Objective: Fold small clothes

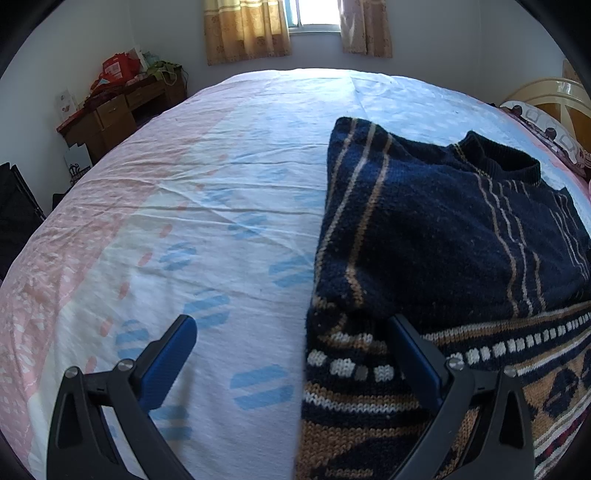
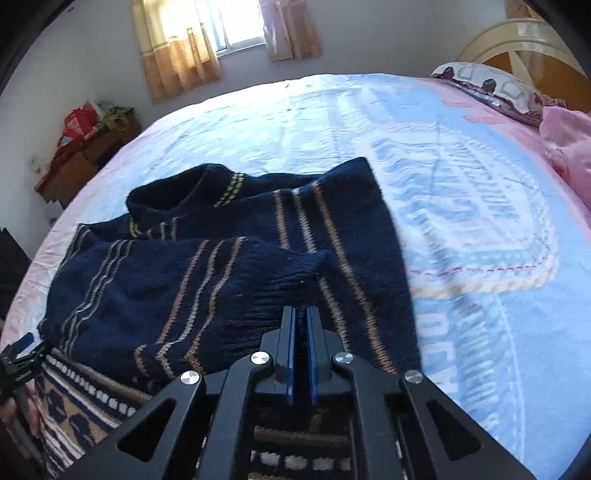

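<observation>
A dark navy knitted sweater (image 1: 436, 229) with tan stripes and a patterned hem lies on the bed, both sleeves folded across its body. My left gripper (image 1: 295, 332) stands open at the sweater's left edge. One of its fingers (image 1: 177, 350) rests on the sheet and the other touches the knit just under the folded sleeve. In the right wrist view the sweater (image 2: 184, 280) fills the middle. My right gripper (image 2: 301, 312) is shut, its blue pads pinched together on the ribbed cuff (image 2: 291, 284) of the upper sleeve. The left gripper (image 2: 22, 350) shows at the far left edge.
The bed sheet (image 1: 207, 206) is pink, white and blue, lightly wrinkled. A pillow (image 2: 491, 88) and a pink cloth (image 2: 569, 140) lie by the headboard (image 2: 524, 40). A cluttered wooden desk (image 1: 118, 107) stands past the bed's far left corner, beneath a curtained window (image 1: 314, 18).
</observation>
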{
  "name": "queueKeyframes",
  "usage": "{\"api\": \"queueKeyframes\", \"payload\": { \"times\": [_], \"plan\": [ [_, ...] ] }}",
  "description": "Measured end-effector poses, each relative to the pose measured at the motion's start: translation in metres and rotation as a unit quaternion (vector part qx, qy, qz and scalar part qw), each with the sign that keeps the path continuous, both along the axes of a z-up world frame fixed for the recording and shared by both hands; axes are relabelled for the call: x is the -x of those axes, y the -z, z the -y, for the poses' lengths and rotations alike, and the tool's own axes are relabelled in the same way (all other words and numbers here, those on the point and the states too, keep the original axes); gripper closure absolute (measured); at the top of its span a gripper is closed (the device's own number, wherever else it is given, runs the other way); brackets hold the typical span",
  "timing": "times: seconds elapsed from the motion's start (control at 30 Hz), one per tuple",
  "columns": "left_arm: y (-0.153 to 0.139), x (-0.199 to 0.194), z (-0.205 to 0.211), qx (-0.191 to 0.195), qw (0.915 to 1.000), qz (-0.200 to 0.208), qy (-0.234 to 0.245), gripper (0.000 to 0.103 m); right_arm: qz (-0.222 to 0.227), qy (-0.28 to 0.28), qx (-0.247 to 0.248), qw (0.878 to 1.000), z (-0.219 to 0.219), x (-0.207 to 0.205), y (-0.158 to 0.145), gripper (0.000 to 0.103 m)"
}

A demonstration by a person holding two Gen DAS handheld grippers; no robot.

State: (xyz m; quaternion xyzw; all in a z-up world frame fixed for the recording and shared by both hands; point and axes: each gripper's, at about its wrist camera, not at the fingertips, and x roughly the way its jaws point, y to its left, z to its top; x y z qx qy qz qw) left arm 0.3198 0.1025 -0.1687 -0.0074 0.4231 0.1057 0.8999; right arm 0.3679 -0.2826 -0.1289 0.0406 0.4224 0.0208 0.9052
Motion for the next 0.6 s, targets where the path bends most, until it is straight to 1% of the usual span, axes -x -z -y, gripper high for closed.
{"api": "queueKeyframes", "payload": {
  "times": [0.07, 0.2, 0.3, 0.33, 0.4, 0.43, 0.47, 0.6],
  "plan": [
    [0.0, 0.0, -0.001, 0.005, 1.0, -0.002, 0.001, 0.0, -0.005, 0.004, 0.028, 1.0, 0.0, -0.003, 0.004, 0.1],
    [0.001, 0.003, -0.003, 0.011, 0.9999, -0.006, 0.003, 0.0, -0.021, 0.007, 0.005, 1.0, 0.008, -0.009, 0.002, 0.099],
    [-0.001, 0.006, 0.0, -0.005, 1.0, -0.003, 0.003, 0.0, -0.014, -0.001, -0.003, 1.0, 0.01, 0.001, -0.005, 0.098],
    [-0.002, 0.007, 0.002, -0.013, 0.9999, -0.001, 0.005, 0.0, -0.012, -0.004, -0.003, 1.0, 0.01, 0.003, -0.006, 0.096],
    [-0.003, 0.009, 0.007, -0.029, 0.9995, 0.0, 0.012, 0.0, -0.005, -0.016, 0.002, 1.0, 0.006, 0.012, -0.009, 0.084],
    [-0.004, 0.01, 0.009, -0.034, 0.9993, 0.0, 0.015, 0.0, -0.005, -0.022, 0.001, 1.0, 0.005, 0.016, -0.01, 0.068],
    [-0.006, 0.013, 0.01, -0.037, 0.9991, 0.002, 0.018, 0.0, -0.005, -0.032, 0.0, 0.999, 0.003, 0.021, -0.011, 0.057],
    [-0.01, 0.024, 0.014, -0.036, 0.9989, 0.006, 0.029, 0.0, 0.011, -0.051, 0.024, 0.998, -0.008, 0.042, -0.018, 0.057]
  ]
}}
